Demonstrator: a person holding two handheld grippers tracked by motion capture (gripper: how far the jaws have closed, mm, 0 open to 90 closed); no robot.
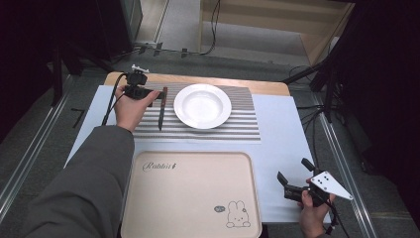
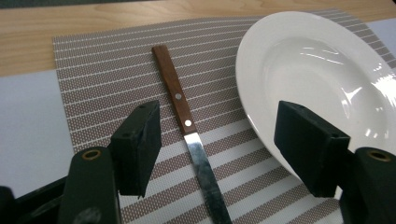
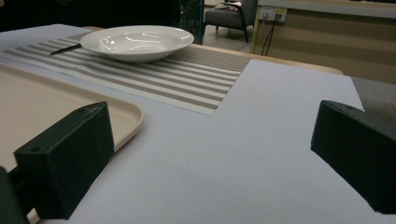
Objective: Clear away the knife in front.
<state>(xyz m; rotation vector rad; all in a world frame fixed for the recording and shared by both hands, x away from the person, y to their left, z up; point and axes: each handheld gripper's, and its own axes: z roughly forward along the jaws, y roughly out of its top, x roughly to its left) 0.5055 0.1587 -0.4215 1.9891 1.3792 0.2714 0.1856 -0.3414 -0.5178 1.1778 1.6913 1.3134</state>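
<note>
A table knife [image 1: 161, 106] with a brown wooden handle [image 2: 175, 88] lies on the striped placemat [image 1: 237, 126], just left of a white deep plate [image 1: 202, 105]. My left gripper [image 1: 151, 96] hovers over the knife at the mat's far left. In the left gripper view it [image 2: 217, 140] is open, its jaws on either side of the blade [image 2: 205, 172] without touching it, and the plate [image 2: 317, 70] is at the right. My right gripper [image 1: 293, 170] stands open and empty over the white sheet near the table's front right; its own view shows the gripper [image 3: 210, 144] with nothing between the jaws.
A beige tray [image 1: 190, 193] with a rabbit drawing lies at the front centre, and its corner [image 3: 126, 116] is left of the right gripper. The white sheet [image 1: 282, 144] covers the table. A wooden table edge [image 2: 93, 18] runs behind the mat. Dark stands and cables surround the table.
</note>
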